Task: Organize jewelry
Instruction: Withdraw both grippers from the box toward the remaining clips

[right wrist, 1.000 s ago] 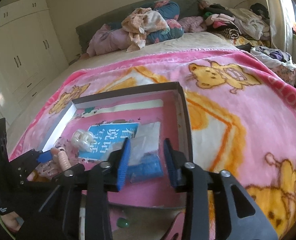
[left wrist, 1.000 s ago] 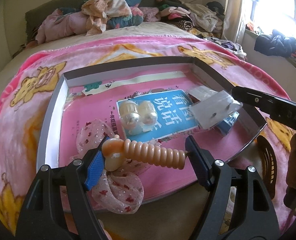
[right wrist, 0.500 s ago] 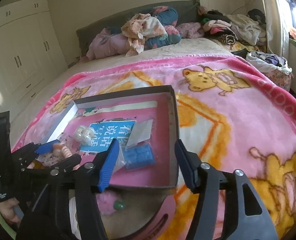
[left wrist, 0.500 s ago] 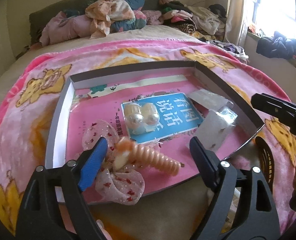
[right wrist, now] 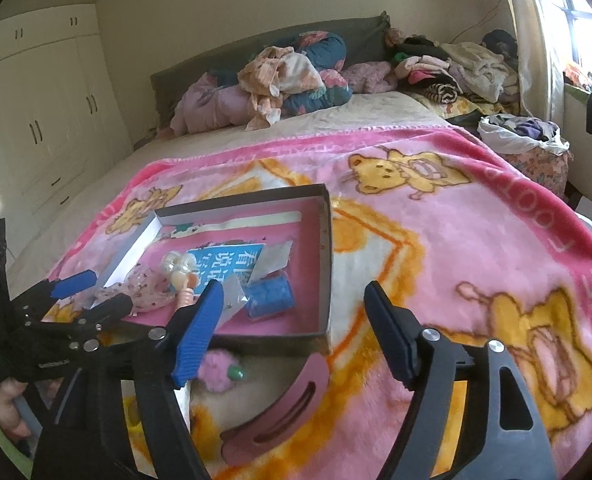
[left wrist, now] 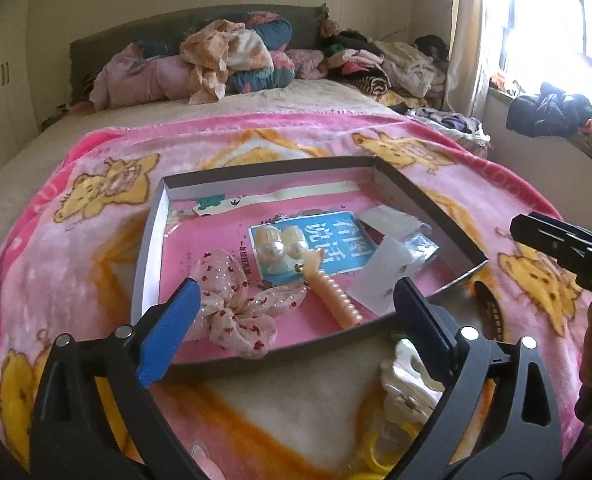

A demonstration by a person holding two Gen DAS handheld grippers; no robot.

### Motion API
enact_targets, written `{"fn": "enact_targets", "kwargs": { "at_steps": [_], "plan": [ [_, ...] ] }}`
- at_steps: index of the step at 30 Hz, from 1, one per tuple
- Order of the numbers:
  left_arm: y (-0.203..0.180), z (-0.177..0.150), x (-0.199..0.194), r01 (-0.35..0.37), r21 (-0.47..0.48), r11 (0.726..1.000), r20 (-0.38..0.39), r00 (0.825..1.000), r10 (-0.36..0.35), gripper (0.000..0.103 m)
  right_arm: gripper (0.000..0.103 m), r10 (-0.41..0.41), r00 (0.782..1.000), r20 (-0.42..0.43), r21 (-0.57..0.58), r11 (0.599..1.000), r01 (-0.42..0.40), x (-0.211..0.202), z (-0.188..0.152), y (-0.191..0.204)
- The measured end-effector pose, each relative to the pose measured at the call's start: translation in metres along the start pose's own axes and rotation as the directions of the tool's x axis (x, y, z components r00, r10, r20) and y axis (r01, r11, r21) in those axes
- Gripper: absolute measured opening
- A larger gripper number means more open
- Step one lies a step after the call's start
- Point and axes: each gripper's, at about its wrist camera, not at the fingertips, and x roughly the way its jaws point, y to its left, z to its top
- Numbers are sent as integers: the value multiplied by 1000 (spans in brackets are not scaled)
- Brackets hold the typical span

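Tools both opening, nothing between them: left tool (left wrist: 292, 324) nearer white hair clip (left wrist: 407, 380), lower right, outside box (left wrist: 148, 248)

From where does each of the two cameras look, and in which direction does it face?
Left wrist: sits on the left gripper, faces down the bed at the tray; jaws opening, empty; right gripper's tip at right.
Right wrist: sits on the right gripper, beside the tray; jaws opening, empty; left gripper and a hand show.
Shared: tray, blanket.
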Motion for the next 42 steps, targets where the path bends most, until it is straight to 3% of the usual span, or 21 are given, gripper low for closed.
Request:
{"fn": "enact_targets", "kwargs": {
  "at_steps": [18, 42],
  "plan": [
    [-26, -21, -49, 21, 33, 999, 54, 998, -23, 91, 77, -24, 999, 39, -7, 1000, 25, -61, -24, -3],
    [-69, -57, -59, 53, 104, 993, 12, 998, -55, 91, 77, -39, 999, 19, 6, 999, 39, -93, -68, -24]
  ]
}}
